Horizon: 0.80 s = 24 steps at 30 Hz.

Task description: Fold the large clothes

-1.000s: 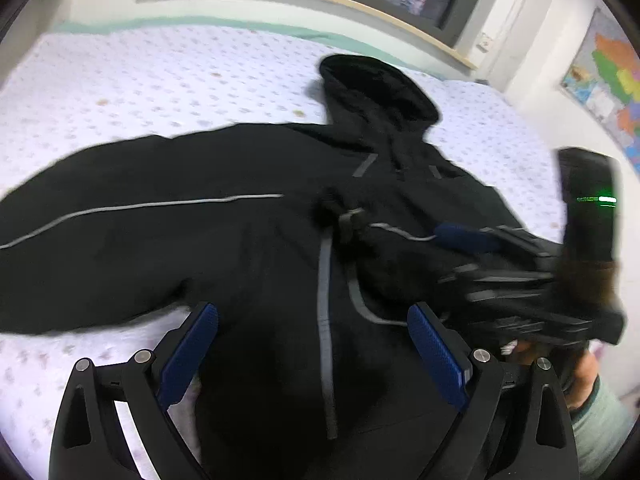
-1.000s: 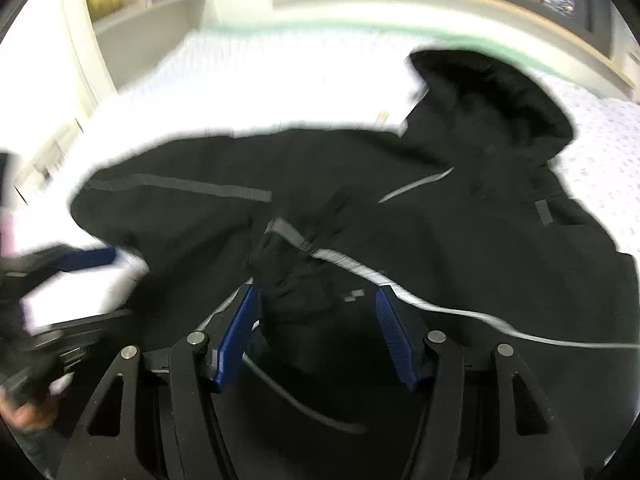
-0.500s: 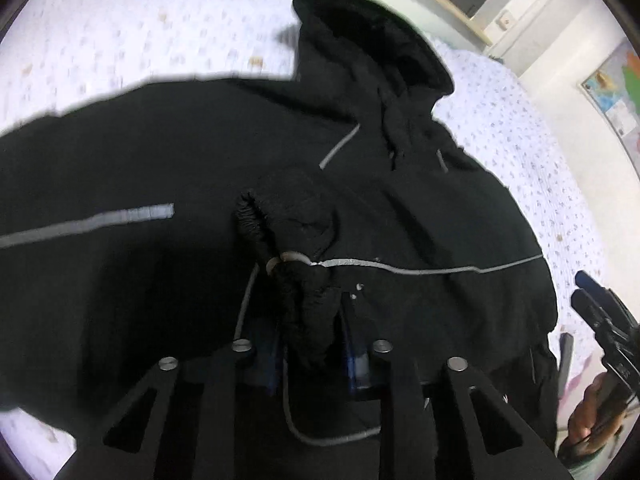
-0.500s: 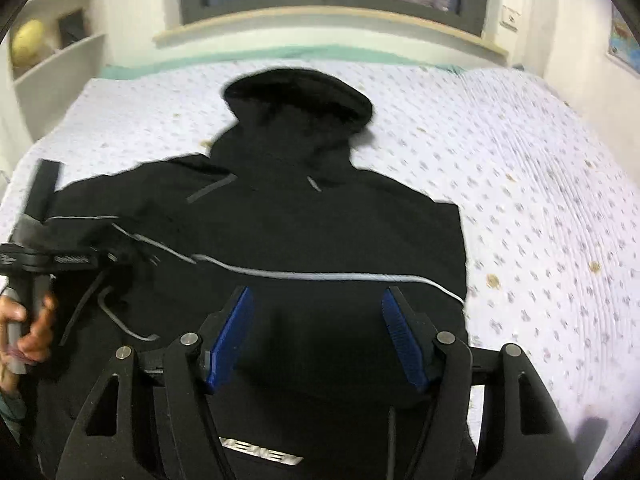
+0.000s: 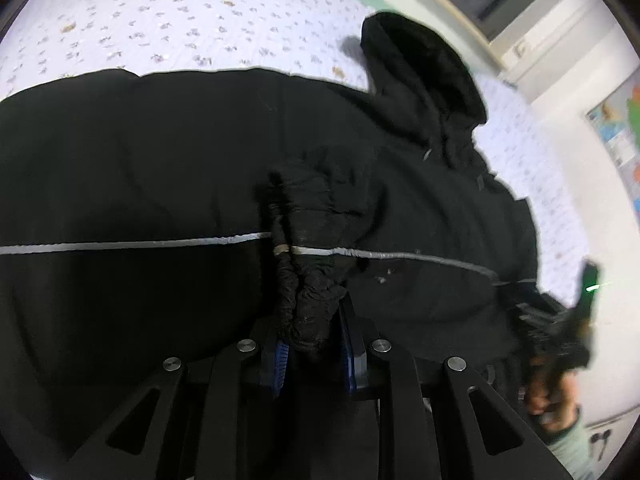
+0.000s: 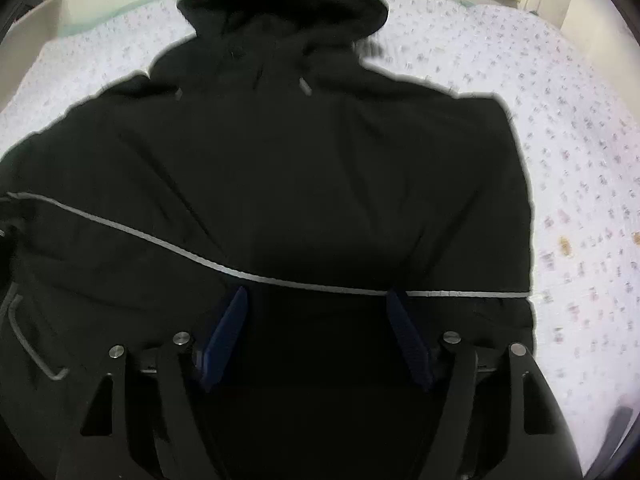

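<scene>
One jacket (image 6: 320, 184) fills frame centre on bed (image 6: 580, 152) | left gripper (image 5: 314, 354) pinching cuff (image 5: 308, 304) | right gripper (image 6: 318, 340) spread wide, holding nothing

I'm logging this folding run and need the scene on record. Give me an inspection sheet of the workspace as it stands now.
Surface: bed with floral sheet.
Job's things: black hooded jacket spread flat, hood toward the window; gathered sleeve cuff bunched.
Clutter: nothing seen.
Grippers: left tongs shut on the sleeve cuff; right tongs open, low over the jacket.
Cables: nothing seen.
Surroundings: window sill, wall map.
</scene>
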Each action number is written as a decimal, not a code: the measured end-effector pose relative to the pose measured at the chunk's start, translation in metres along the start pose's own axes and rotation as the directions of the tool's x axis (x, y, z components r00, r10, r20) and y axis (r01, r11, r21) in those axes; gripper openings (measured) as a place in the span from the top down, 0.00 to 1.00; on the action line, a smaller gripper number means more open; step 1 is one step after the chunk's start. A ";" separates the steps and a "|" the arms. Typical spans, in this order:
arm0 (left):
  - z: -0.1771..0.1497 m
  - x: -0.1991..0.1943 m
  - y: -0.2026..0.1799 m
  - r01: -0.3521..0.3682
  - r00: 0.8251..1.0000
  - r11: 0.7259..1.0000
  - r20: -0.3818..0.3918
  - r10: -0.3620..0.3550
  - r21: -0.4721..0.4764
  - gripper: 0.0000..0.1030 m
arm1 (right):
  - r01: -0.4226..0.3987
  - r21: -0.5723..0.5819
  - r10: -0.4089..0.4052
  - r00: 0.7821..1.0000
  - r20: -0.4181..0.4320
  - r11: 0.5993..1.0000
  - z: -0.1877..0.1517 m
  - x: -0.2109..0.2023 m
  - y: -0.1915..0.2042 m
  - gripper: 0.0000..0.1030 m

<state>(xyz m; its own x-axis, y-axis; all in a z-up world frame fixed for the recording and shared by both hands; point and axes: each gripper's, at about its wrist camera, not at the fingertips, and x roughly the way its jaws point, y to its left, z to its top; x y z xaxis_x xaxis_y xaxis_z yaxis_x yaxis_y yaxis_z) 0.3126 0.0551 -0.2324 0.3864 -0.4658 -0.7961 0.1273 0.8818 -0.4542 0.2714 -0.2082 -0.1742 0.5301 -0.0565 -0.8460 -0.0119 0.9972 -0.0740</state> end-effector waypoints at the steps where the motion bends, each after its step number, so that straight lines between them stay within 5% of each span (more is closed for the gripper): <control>1: 0.000 -0.007 -0.005 -0.003 1.000 1.000 0.014 0.003 0.010 0.76 | -0.009 0.016 0.010 1.000 -0.017 1.000 0.002 -0.003 -0.003 0.28; 4: -0.008 -0.041 -0.029 -0.026 0.994 0.996 0.111 0.016 0.088 0.70 | -0.052 0.063 0.053 0.998 -0.019 0.997 0.004 -0.021 -0.009 0.28; 6: -0.011 -0.057 -0.043 -0.047 0.986 0.993 0.167 0.029 0.108 0.53 | -0.101 0.088 0.101 0.995 0.001 0.991 0.002 -0.037 -0.007 0.28; 8: -0.016 -0.071 -0.057 0.023 0.976 0.992 0.213 -0.049 0.121 0.47 | -0.136 0.099 0.133 0.990 0.035 0.986 -0.001 -0.057 0.003 0.27; 11: -0.007 -0.048 -0.077 0.107 0.978 0.988 0.170 -0.124 0.110 0.47 | -0.143 0.102 0.136 0.988 0.076 0.984 -0.005 -0.070 0.025 0.27; 16: -0.012 0.028 -0.061 0.001 1.000 0.999 0.029 -0.003 0.050 0.50 | -0.072 0.081 0.068 0.997 0.045 0.994 -0.019 -0.039 0.052 0.27; 24: -0.020 0.022 -0.042 0.070 0.995 0.998 0.078 -0.069 0.000 0.57 | -0.014 0.064 0.003 0.984 0.180 0.998 -0.040 -0.027 0.055 0.14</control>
<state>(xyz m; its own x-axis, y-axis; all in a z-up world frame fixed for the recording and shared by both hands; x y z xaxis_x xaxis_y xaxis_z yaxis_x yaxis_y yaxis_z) 0.2972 0.0067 -0.2387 0.4466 -0.5188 -0.7290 0.1536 0.8471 -0.5088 0.2228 -0.1534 -0.1769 0.6744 -0.0440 -0.7371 0.0346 0.9990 -0.0279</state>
